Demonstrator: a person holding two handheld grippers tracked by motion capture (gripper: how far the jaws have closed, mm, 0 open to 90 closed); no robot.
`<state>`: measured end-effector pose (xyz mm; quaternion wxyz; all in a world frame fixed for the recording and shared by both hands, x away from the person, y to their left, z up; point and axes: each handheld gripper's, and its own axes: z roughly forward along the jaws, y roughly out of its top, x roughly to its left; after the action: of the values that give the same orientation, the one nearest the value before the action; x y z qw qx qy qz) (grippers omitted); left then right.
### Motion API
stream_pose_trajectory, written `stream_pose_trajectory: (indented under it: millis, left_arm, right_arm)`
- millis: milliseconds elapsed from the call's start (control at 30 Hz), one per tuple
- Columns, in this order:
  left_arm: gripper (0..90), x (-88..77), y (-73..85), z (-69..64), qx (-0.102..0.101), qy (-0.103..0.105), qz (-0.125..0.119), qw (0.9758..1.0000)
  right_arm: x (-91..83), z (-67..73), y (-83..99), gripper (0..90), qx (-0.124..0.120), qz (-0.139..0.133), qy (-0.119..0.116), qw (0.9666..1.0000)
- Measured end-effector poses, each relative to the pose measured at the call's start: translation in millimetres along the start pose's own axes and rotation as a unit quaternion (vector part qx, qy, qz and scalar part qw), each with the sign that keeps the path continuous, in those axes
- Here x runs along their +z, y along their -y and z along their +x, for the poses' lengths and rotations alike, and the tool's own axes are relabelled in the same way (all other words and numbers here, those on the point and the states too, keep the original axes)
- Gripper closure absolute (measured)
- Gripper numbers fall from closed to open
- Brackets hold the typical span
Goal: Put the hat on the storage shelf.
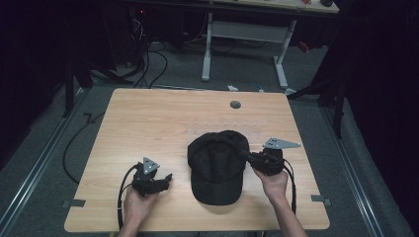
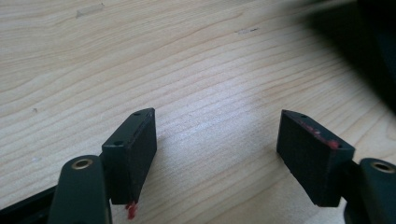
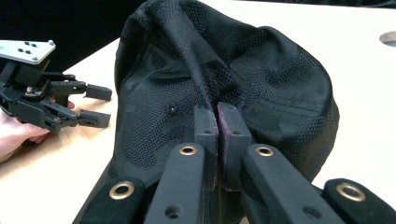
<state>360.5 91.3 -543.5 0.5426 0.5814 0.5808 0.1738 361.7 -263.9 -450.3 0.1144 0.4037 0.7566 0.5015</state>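
Black fabric of the cap [image 3: 261,79], lying mid-desk [image 1: 148,123], is pinched by the closed right tongs [image 3: 217,122]. Such a thin fold could slip out (only a crease is caught). Left tongs [image 2: 217,144] stand wide, empty. How much cloth is gripped stays hidden.

You work at a light wooden table [image 1: 148,118] with a wavy grain. A black cap [image 1: 217,165] lies on it, a bit right of the middle, with its brim toward you. Near the far edge you can see a small round grey plug [image 1: 235,104] set in the top.
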Motion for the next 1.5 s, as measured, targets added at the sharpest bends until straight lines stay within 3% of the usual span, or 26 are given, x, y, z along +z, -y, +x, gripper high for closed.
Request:
stream_pose_trajectory:
  millis: [100, 233, 367, 633, 800, 967, 1267, 1500]
  left_arm:
    - [27.1, -1.7, -2.1, -3.0, -0.004, 0.004, 0.023, 0.9997]
    - [27.0, -8.6, -6.4, -10.2, -0.018, 0.036, 0.03, 0.9987]
    - [26.7, -16.7, -12.3, -21.5, -0.03, 0.077, 0.034, 0.9961]
    - [25.3, -24.8, -21.6, -47.1, -0.044, 0.155, 0.061, 0.9851]
    - [24.1, -23.3, -23.5, -57.9, -0.046, 0.183, 0.079, 0.9789]
    - [23.5, -21.2, -25.4, -66.8, -0.051, 0.204, 0.09, 0.9734]
    - [20.6, -15.0, -23.9, -78.8, -0.041, 0.224, 0.104, 0.9683]
    - [20.1, -10.9, -23.9, -80.2, -0.052, 0.232, 0.116, 0.9644]
  right_arm:
    - [-7.6, 1.6, -2.5, 88.0, -0.008, -0.007, 0.002, 0.9999]
    - [-17.8, 3.6, -5.0, 87.9, -0.015, -0.014, 0.004, 0.9998]
    - [-25.6, 4.7, -7.2, 87.9, -0.022, -0.018, 0.006, 0.9996]
    - [-34.7, 9.0, -12.1, 87.9, -0.031, -0.031, 0.0, 0.9991]
    - [-37.8, 12.4, -15.2, 88.0, -0.036, -0.04, -0.012, 0.9985]
    - [-40.1, 16.6, -17.6, 88.0, -0.045, -0.047, -0.022, 0.9977]
    - [-41.7, 20.9, -19.5, 88.0, -0.053, -0.061, -0.041, 0.9959]
    - [-40.4, 24.2, -21.0, 88.0, -0.06, -0.064, -0.055, 0.9946]
